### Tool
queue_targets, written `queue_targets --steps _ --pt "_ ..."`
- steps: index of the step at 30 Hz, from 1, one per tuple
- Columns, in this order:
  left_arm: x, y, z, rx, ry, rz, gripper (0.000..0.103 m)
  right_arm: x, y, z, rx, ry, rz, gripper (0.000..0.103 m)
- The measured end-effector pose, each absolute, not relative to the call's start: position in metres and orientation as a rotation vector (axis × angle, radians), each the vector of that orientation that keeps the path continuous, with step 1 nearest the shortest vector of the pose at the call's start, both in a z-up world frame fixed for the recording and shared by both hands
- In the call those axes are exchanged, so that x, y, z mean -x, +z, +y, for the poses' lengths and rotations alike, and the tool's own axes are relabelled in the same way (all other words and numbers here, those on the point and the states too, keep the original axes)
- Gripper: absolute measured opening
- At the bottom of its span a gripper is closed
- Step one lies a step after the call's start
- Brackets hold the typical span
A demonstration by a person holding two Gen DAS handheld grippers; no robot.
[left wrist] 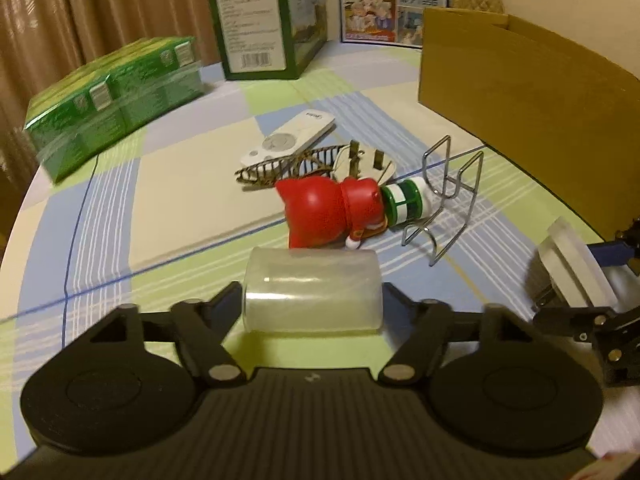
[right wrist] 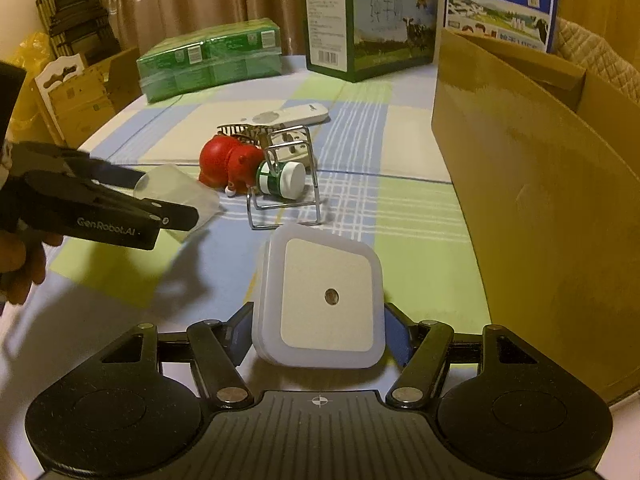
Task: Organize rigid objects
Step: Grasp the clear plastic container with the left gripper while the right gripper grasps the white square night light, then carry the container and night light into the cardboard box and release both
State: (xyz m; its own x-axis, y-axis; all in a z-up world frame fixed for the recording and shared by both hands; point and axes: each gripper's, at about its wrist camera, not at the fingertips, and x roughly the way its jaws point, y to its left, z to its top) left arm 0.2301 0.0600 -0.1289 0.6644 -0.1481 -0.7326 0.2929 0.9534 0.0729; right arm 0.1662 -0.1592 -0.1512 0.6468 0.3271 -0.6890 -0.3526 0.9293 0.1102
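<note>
My left gripper (left wrist: 312, 296) is shut on a translucent plastic cup (left wrist: 312, 292) that lies sideways between its fingers, just above the checked tablecloth. In the right wrist view the left gripper (right wrist: 164, 196) comes in from the left with the cup (right wrist: 176, 192) in it. My right gripper (right wrist: 320, 320) is shut on a square white night light (right wrist: 320, 300), with a blue pad on each side. Ahead on the table lie a red toy figure (left wrist: 328, 212), a green-and-white bottle (left wrist: 406, 200), a wire rack (left wrist: 444, 200), a white remote (left wrist: 288, 140), a plug (left wrist: 364, 160) and a striped hair clip (left wrist: 280, 168).
An open cardboard box (right wrist: 540, 180) stands at the right, close to my right gripper. Green wrapped packs (left wrist: 112, 100), a green milk carton box (left wrist: 264, 20) and a blue milk box (right wrist: 500, 4) line the table's far side. A hand (right wrist: 20, 272) holds the left gripper.
</note>
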Motion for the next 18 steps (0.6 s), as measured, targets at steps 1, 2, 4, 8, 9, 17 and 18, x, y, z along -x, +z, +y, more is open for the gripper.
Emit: queue_targets --steps 1,2,4,8,9,17,18 --pt "-0.229 -0.129 0.062 -0.173 -0.237 0.812 0.068 -0.167 -0.150 -0.161 0.018 0.388 0.781 0.064" --pt "-0.226 -0.128 0.063 -0.150 -0.224 0.817 0.068 -0.167 -0.149 -0.162 0.001 0.392 0.785 0.064" --pt "-0.219 -0.125 0.067 -0.103 -0.210 0.827 0.068 -0.169 -0.148 -0.168 -0.059 0.409 0.806 0.064" --pt "-0.199 -0.116 0.066 -0.088 -0.198 0.826 0.068 -0.169 -0.145 -0.181 -0.191 0.442 0.852 0.064" --pt "-0.194 -0.115 0.065 -0.094 -0.187 0.821 0.068 -0.168 -0.144 -0.183 -0.203 0.442 0.850 0.064" --pt "-0.162 -0.113 0.049 -0.076 -0.158 0.798 0.068 -0.160 -0.140 -0.181 -0.152 0.420 0.820 0.062" --pt "-0.159 -0.113 0.046 -0.078 -0.158 0.798 0.068 -0.158 -0.138 -0.181 -0.146 0.419 0.812 0.062"
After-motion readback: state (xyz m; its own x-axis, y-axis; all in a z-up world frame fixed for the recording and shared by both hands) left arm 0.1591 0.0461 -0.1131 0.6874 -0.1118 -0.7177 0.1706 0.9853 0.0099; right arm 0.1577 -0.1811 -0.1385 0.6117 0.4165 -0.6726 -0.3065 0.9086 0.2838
